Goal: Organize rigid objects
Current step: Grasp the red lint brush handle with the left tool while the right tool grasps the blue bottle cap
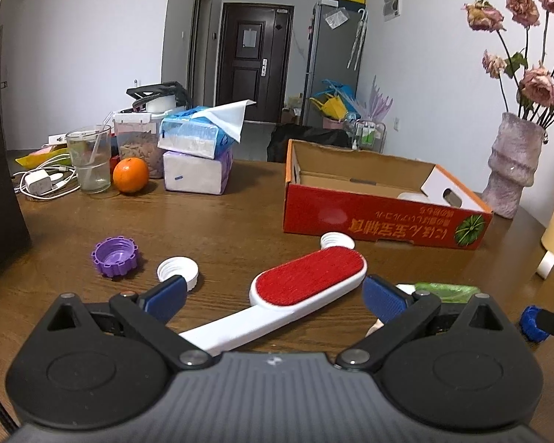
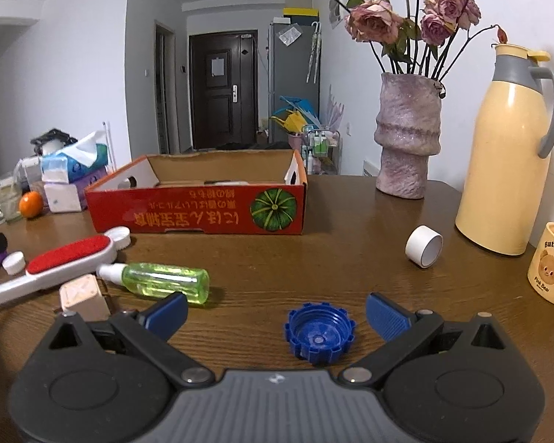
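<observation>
My left gripper (image 1: 273, 297) is open, low over the table, with the white lint brush with a red pad (image 1: 306, 284) lying between its fingers. A purple cap (image 1: 115, 256) and a white cap (image 1: 178, 271) lie to its left; another white cap (image 1: 338, 240) sits by the red cardboard box (image 1: 380, 217). My right gripper (image 2: 277, 317) is open around a blue cap (image 2: 319, 333) on the table. A green spray bottle (image 2: 162, 281), a wooden block (image 2: 83, 297) and the brush (image 2: 62, 258) lie to its left. A white ring (image 2: 424, 246) lies ahead at right.
The box (image 2: 199, 214) stands open in mid-table. A vase of dried roses (image 2: 408, 136), a yellow thermos (image 2: 506, 155) and a bear mug (image 2: 552, 264) stand at right. Tissue packs (image 1: 197, 151), an orange (image 1: 130, 174), a glass (image 1: 88, 158) and cables stand at far left.
</observation>
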The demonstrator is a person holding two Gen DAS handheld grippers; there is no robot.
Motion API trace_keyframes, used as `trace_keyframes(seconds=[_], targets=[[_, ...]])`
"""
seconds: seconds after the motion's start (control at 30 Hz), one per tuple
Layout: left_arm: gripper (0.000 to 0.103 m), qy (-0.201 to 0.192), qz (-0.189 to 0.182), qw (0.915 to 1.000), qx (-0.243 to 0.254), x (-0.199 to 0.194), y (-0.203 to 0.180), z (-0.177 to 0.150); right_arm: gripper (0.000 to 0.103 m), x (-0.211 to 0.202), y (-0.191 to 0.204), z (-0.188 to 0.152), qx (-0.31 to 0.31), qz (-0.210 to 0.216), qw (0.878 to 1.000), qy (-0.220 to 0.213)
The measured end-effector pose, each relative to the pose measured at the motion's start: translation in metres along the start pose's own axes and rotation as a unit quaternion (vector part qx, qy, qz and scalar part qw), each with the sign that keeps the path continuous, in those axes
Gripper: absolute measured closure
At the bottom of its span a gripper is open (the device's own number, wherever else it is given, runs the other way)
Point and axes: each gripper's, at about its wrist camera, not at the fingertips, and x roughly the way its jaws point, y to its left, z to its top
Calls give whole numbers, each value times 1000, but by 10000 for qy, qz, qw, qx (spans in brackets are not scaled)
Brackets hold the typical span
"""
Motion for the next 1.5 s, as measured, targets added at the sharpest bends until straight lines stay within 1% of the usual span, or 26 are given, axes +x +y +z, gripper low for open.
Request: trace_keyframes(seconds=[0.17,0.27,0.37,0.4,0.47,0.5,0.53,0.6,0.73,0.83,0.9,1.03,1.17,1.4,1.5], targets=[[0,58,50,10000,1,5,7,-2,0,10,-5,-3,14,-234,9996,158],[0,119,63,9999,12,9,11,-2,1,20,-9,-4,-10,-270,9993,270],[0,168,70,9998,21,12,14,-3,5,35,-14,-6,16,-286,9986,451],[0,179,73,9998,25,12,15,-3,9,39,-15,-5,33,-276,9983,516],[0,199,78,9998,36,14,16,-4,20,47,-18,-5,72,-205,9975,669],[0,215,81,9997,40,15,17,-4,42,50,-20,-6,105,-160,9969,759],[0,236,85,9997,51,16,17,-5,52,52,-22,-7,147,-107,9964,831],[0,297,86,9995,81,20,18,-6,52,51,-23,-8,230,-23,9963,832],[0,458,74,9988,186,33,20,-9,52,41,-20,-8,206,-78,9982,557],[0,632,53,9977,253,48,21,-11,52,36,-19,-8,209,-110,9987,447],[0,714,-28,9972,242,58,23,-10,52,34,-18,-8,211,-122,9988,415],[0,657,-164,9973,288,68,21,-6,52,32,-18,-7,241,-140,9990,363],[0,690,-321,9963,387,77,16,-4,52,32,-20,-7,318,-156,9989,323],[0,717,-411,9943,678,94,2,-2,52,35,-20,-7,351,-188,9986,339],[0,727,-431,9939,714,102,-2,0,52,36,-21,-8,360,-213,9985,345]])
